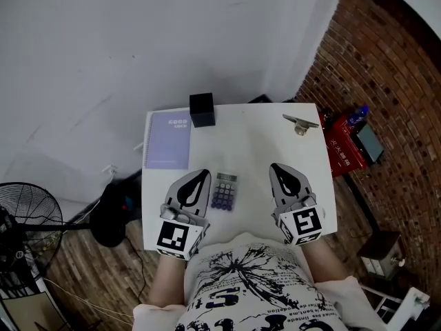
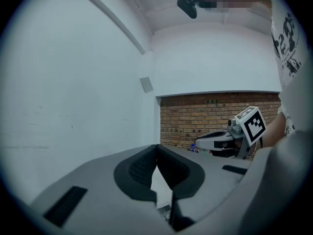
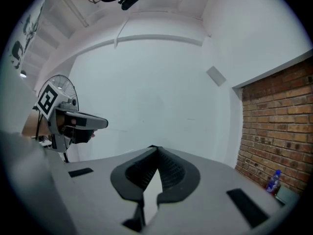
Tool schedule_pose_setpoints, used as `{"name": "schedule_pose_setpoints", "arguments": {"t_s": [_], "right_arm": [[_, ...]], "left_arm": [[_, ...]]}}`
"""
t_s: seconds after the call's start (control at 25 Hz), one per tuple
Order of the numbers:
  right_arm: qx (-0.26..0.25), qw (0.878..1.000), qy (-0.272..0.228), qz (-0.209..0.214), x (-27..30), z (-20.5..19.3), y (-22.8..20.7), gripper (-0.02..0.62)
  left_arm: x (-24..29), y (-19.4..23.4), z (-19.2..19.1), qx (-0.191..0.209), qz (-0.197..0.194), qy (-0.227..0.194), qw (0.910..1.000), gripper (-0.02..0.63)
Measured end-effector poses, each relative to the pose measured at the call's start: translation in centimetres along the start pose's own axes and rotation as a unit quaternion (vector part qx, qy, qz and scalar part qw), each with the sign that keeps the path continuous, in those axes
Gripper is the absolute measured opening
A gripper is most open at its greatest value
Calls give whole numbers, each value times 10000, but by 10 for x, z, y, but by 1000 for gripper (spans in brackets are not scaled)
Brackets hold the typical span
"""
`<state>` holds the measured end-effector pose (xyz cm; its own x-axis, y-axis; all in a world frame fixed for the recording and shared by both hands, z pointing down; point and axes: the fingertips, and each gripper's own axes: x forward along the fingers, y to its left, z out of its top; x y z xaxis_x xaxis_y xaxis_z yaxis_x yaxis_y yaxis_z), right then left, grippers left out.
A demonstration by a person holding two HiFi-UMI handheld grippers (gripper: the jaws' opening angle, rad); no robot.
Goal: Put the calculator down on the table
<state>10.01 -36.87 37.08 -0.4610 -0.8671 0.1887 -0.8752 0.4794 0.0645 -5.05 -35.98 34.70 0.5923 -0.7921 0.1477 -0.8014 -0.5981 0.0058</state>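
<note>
White table [image 1: 255, 150] fills centre frame, w/ a floor fan [image 1: 27, 219] off its edge at lower left. Lilac notebook [image 1: 167, 139] lies flat at the table's upper-left corner. Left gripper [image 1: 205, 172] sits low, left of centre, jaws pressed together at the tips, nothing btwn them. Right gripper [image 1: 273, 165] mirrors it right of centre, tips also meeting, empty too. Calculator [image 1: 224, 191] is flat on the table, keys up, btwn the two grippers, just beside the left one and apart from both. Black box [image 1: 202, 109] stands at the table's top edge, touching the notebook's upper-right corner. Small metal clip-like item [image 1: 300, 123] sits near the upper-right corner, type unclear.
</note>
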Motion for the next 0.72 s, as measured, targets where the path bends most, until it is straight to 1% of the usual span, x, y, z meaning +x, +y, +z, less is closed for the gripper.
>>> {"name": "schedule_pose_setpoints", "arguments": {"t_s": [0.12, 0.24, 0.48, 0.6, 0.72], "right_arm": [[7, 10000, -15, 3, 2, 2, 2, 12], [53, 10000, 12, -11, 3, 1, 5, 12], [-2, 10000, 32, 10, 1, 2, 9, 12], [-57, 10000, 11, 9, 0, 4, 9, 12], [-74, 10000, 24, -43, -3, 4, 9, 12]], "left_arm": [[0, 2, 2, -36, 50, -74, 10000, 14], [-3, 4, -3, 23, 79, 33, 10000, 14], [-7, 6, -7, -20, 168, 34, 9999, 14], [-9, 3, -3, -45, 121, -42, 9999, 14], [-12, -2, 5, -119, -11, -204, 9997, 14]]}}
